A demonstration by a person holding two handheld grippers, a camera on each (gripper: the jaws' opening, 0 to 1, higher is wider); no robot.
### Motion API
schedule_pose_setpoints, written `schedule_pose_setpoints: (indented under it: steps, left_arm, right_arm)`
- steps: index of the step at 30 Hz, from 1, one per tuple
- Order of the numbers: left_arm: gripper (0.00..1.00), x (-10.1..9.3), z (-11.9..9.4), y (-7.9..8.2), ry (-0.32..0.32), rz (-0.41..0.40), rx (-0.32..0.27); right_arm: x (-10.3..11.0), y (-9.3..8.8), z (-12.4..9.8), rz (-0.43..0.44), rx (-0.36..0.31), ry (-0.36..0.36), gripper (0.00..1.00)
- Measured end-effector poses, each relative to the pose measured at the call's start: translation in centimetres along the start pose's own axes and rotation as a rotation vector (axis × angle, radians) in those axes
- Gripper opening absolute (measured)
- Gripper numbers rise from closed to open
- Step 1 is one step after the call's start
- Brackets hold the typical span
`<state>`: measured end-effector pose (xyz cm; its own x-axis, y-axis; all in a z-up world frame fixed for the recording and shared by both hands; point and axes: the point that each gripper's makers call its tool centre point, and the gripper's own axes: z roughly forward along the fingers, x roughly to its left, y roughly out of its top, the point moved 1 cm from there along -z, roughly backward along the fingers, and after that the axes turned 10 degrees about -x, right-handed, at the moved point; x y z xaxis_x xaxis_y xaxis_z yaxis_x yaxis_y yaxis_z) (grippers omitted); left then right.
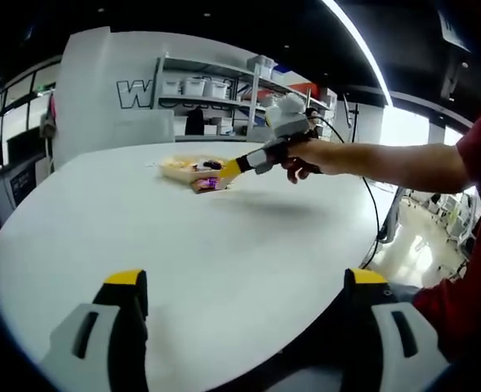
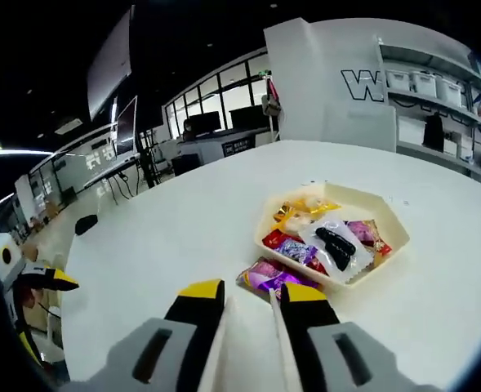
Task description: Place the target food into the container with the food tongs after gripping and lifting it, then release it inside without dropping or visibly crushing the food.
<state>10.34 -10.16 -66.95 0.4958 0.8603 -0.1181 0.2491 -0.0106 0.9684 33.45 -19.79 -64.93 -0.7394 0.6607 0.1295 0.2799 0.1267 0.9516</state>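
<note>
A cream hexagonal tray (image 2: pixel 266 222) on the white round table (image 2: pixel 158 245) holds several wrapped snacks, among them a clear packet with a black piece (image 2: pixel 335 240). A purple snack packet (image 2: pixel 269 276) lies on the table against the tray's near edge. My right gripper (image 2: pixel 251 296) is shut on white food tongs (image 2: pixel 278 331), whose blades stand slightly apart and point at that packet. In the left gripper view the right gripper (image 1: pixel 232 168) hovers by the tray (image 1: pixel 175 166) and purple packet (image 1: pixel 207 184). My left gripper (image 1: pixel 247 282) is open, low over bare table.
A person's hand and bare forearm (image 1: pixel 387 163) reach in from the right, with a red sleeve (image 1: pixel 477 155). The left gripper (image 2: pixel 40 279) sits past the table's left edge. Shelves with white bins (image 1: pixel 216 90) stand behind the table. Desks and monitors (image 2: pixel 207 135) fill the far room.
</note>
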Motion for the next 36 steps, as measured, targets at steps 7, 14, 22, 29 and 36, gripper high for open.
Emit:
schedule_pose_setpoints:
  steps: [7, 14, 22, 29, 36]
  left_arm:
    - [0.98, 0.4, 0.0, -0.1, 0.009, -0.006, 0.005]
    - [0.98, 0.6, 0.1, -0.1, 0.014, -0.006, 0.009]
    - [0.98, 0.8, 0.0, -0.1, 0.018, -0.001, 0.013]
    - [0.98, 0.8, 0.0, 0.1, 0.018, 0.0, 0.007]
    - [0.98, 0.4, -0.1, 0.0, 0.011, 0.002, 0.006]
  right_arm:
    - [-0.5, 0.4, 1.4, -0.064, -0.006, 0.001, 0.22]
    - [-0.5, 0.3, 2.2, -0.063, -0.012, 0.011, 0.23]
    - [-1.2, -0.4, 2.7, -0.061, -0.017, 0.016, 0.22]
    - [-1.2, -0.6, 1.8, 0.014, 0.004, 0.003, 0.21]
    - [-0.5, -1.1, 0.4, 0.023, 0.033, -0.017, 0.21]
